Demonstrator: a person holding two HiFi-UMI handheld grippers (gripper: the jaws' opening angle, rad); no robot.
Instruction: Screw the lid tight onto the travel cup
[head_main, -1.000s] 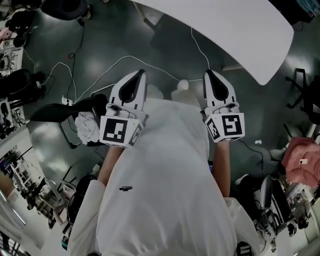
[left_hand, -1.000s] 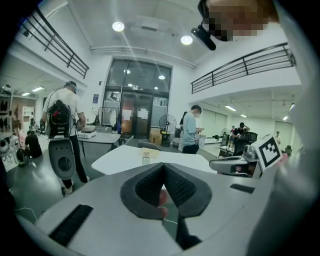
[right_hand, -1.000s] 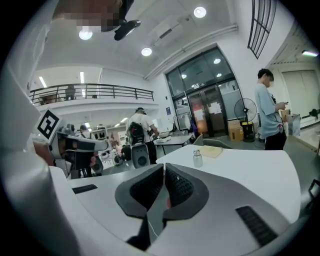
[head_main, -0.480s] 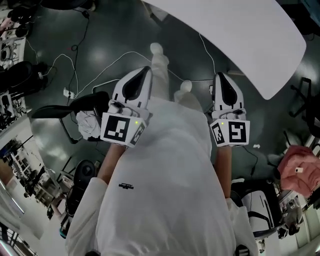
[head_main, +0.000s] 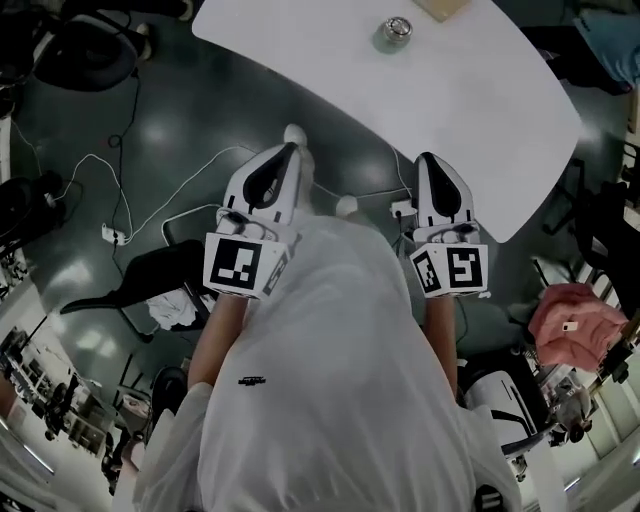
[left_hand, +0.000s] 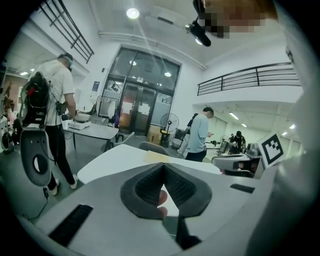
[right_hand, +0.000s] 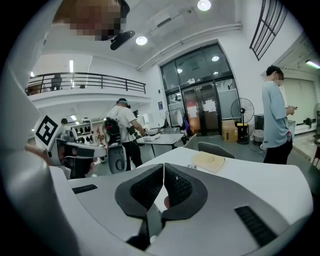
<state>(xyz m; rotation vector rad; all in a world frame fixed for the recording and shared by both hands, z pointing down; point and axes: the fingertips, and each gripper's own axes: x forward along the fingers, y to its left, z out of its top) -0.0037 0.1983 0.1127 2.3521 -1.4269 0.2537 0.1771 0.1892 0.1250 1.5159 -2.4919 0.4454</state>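
A small round metallic object (head_main: 394, 31), apparently the travel cup seen from above, stands on the white table (head_main: 480, 110) at the top of the head view. Whether its lid is on I cannot tell. Both grippers are held in front of the person's chest, short of the table's near edge. My left gripper (head_main: 287, 149) is shut with nothing in it, its pads meeting at the tip (left_hand: 163, 168). My right gripper (head_main: 427, 158) is also shut and empty (right_hand: 164, 169). The cup does not show clearly in either gripper view.
A tan flat item (right_hand: 209, 161) lies on the table (right_hand: 260, 175) near the cup. A dark chair (head_main: 150, 285) and cables (head_main: 120, 170) are on the floor at left, a pink bag (head_main: 572, 330) at right. People stand by other tables (left_hand: 92, 131) further off.
The person has stepped toward the white table, which now fills more of the top of the head view with the cup in sight. Both grippers stay shut at the chest.
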